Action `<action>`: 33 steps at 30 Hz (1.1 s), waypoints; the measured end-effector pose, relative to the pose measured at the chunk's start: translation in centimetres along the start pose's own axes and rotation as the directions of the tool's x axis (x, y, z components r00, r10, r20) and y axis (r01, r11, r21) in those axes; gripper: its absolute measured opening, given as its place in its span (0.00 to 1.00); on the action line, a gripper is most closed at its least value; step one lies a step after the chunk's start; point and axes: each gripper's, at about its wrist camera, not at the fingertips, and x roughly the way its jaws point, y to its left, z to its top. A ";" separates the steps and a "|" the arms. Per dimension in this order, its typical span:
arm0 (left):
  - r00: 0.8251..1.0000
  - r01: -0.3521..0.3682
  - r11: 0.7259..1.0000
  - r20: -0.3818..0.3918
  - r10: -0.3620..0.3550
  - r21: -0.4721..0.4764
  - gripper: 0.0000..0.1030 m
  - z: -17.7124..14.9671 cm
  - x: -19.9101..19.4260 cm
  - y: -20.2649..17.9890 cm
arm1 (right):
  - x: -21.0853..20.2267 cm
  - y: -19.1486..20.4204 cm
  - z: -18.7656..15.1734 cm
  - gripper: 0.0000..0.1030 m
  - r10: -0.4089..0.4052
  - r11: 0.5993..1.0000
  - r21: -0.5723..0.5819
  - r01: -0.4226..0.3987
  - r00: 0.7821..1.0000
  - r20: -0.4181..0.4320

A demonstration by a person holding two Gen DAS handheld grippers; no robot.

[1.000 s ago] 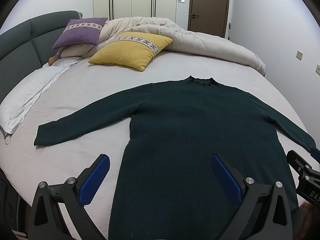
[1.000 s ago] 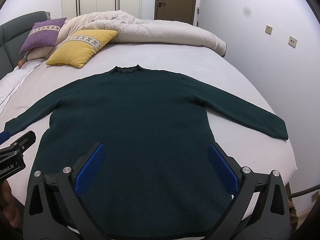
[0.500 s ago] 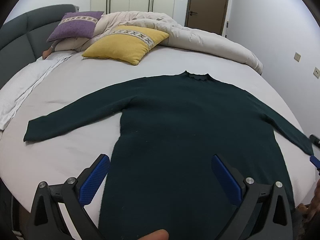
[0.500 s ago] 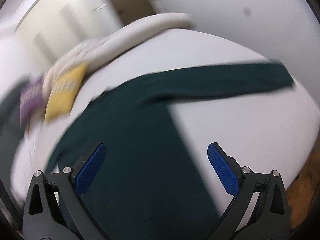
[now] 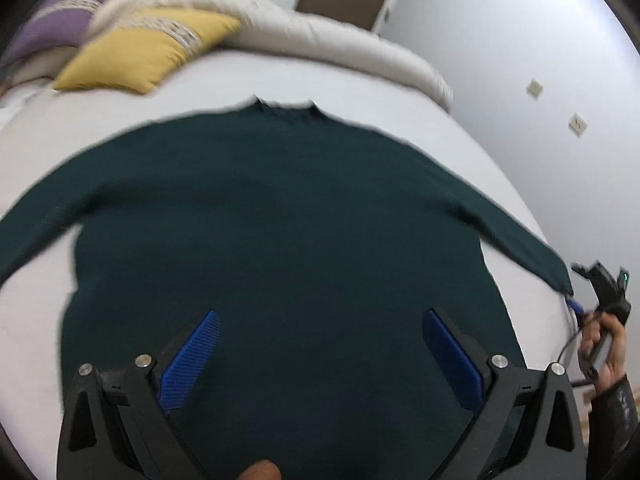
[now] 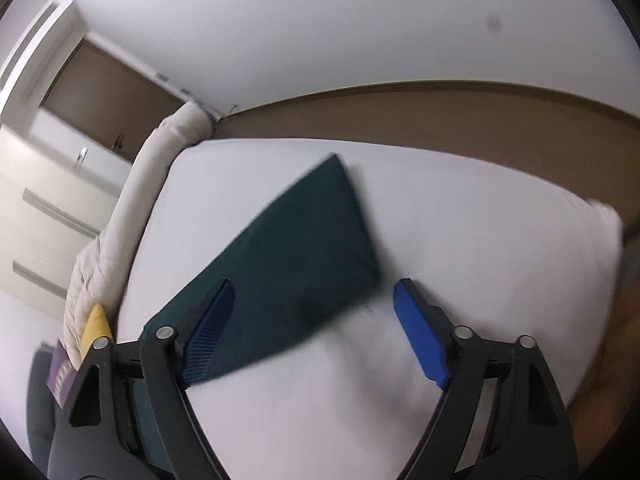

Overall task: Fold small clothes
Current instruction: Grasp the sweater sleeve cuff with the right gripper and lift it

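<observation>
Swung over from the hem since a second ago, the right gripper point(image 6: 308, 332) now hangs wide open and empty above the sleeve cuff of the dark green sweater point(image 5: 280, 240) spread flat on the bed point(image 5: 380, 92), while the left gripper point(image 5: 320, 356) gapes empty over the hem.

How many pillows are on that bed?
2 that I can make out: a yellow pillow near the head of the bed, and a purple pillow just behind it toward the left. The duvet may hide more.
</observation>
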 end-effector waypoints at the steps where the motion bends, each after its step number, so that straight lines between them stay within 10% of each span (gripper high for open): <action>1: 1.000 0.019 1.000 -0.003 -0.019 -0.005 1.00 0.2 0.6 -0.3 | 0.8 0.2 0.1 0.60 -0.008 1.000 -0.015 0.008 1.000 -0.006; 5: 1.000 0.017 1.000 -0.009 -0.017 0.003 1.00 0.9 1.8 -0.6 | 3.2 0.6 1.9 0.08 -0.015 1.000 0.003 0.015 0.999 -0.046; 10: 0.996 0.090 0.990 0.000 -0.091 -0.109 1.00 1.6 1.8 3.0 | 3.1 4.7 2.1 0.07 -0.040 0.996 -0.086 0.038 0.999 -0.014; 17: 0.992 0.107 0.970 0.088 -0.090 -0.217 0.99 2.0 -0.2 8.2 | 3.6 22.6 -2.9 0.07 0.071 0.925 -0.370 -0.080 0.997 -0.037; 26: 0.981 0.151 0.943 0.161 -0.107 -0.295 0.98 2.1 -2.2 14.0 | 10.4 44.0 -22.5 0.06 0.153 0.703 -0.634 -0.322 0.939 -0.308; 30: 0.984 0.136 0.933 0.154 -0.089 -0.333 0.98 1.9 -1.8 16.5 | 14.9 45.8 -30.3 0.10 0.096 0.671 -0.643 -0.370 0.903 -0.419; 33: 0.986 0.127 0.931 0.144 -0.081 -0.341 0.98 2.1 -1.4 17.4 | 17.2 42.8 -34.7 0.35 0.039 0.660 -0.637 -0.398 0.865 -0.500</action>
